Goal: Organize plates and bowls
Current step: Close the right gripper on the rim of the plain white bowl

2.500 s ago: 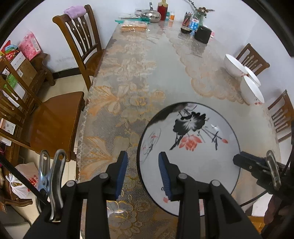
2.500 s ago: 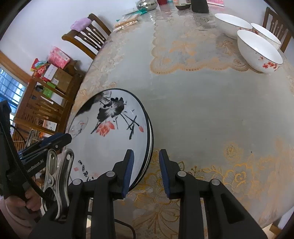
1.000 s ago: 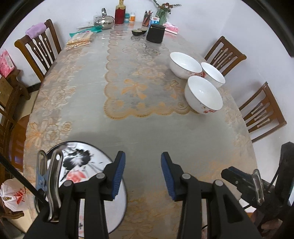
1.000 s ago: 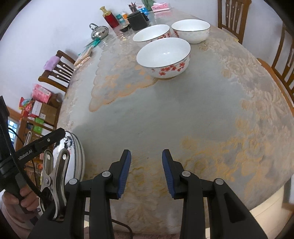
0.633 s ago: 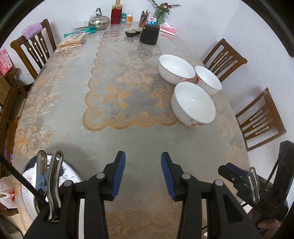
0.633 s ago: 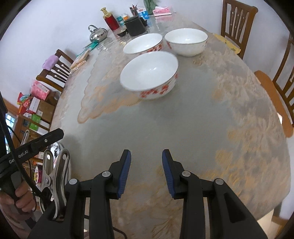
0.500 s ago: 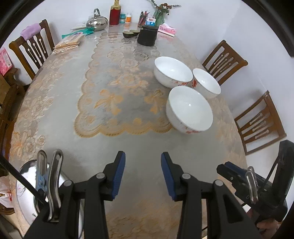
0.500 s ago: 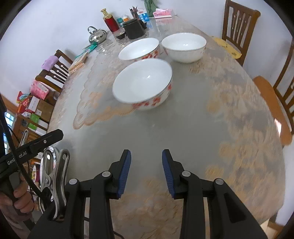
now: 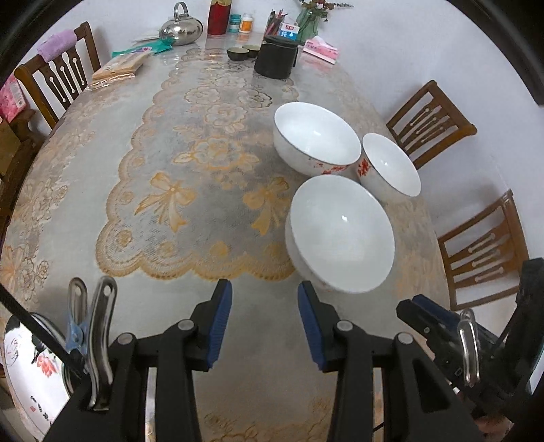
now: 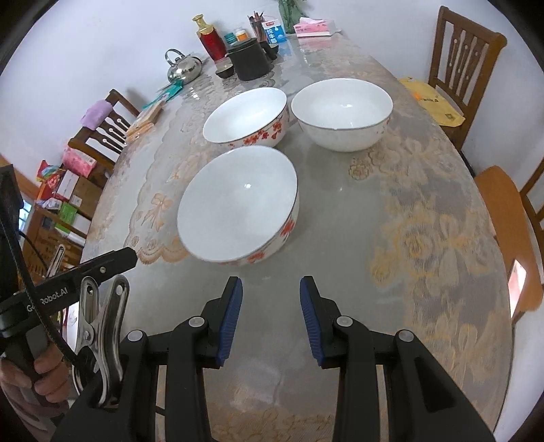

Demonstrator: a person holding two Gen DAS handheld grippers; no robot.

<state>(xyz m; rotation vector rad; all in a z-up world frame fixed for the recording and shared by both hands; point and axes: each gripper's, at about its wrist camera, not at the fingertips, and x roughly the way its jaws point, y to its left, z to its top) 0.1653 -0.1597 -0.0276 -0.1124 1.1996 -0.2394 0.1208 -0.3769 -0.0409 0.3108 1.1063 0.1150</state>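
Observation:
Three white bowls with red flowers stand on the table. The nearest bowl (image 9: 340,234) (image 10: 238,207) sits just ahead of both grippers. Behind it stand a second large bowl (image 9: 316,137) (image 10: 246,115) and a third bowl (image 9: 389,165) (image 10: 341,112). My left gripper (image 9: 264,302) is open and empty, just short of the nearest bowl's left side. My right gripper (image 10: 271,297) is open and empty, just short of that bowl. A stack of painted plates (image 9: 27,370) lies at the near left table edge.
At the table's far end stand a black canister (image 9: 275,57) (image 10: 250,59), a steel kettle (image 9: 182,29) (image 10: 183,69), a red bottle (image 10: 210,39), small cups and a tissue pack. Wooden chairs (image 9: 431,119) (image 10: 465,40) line both sides. The lace tablecloth (image 9: 190,190) covers the table.
Both grippers have moved from the plate stack toward the bowls, which now look larger and closer. The plates have slid to the left view's lower left. Both grippers stay open.

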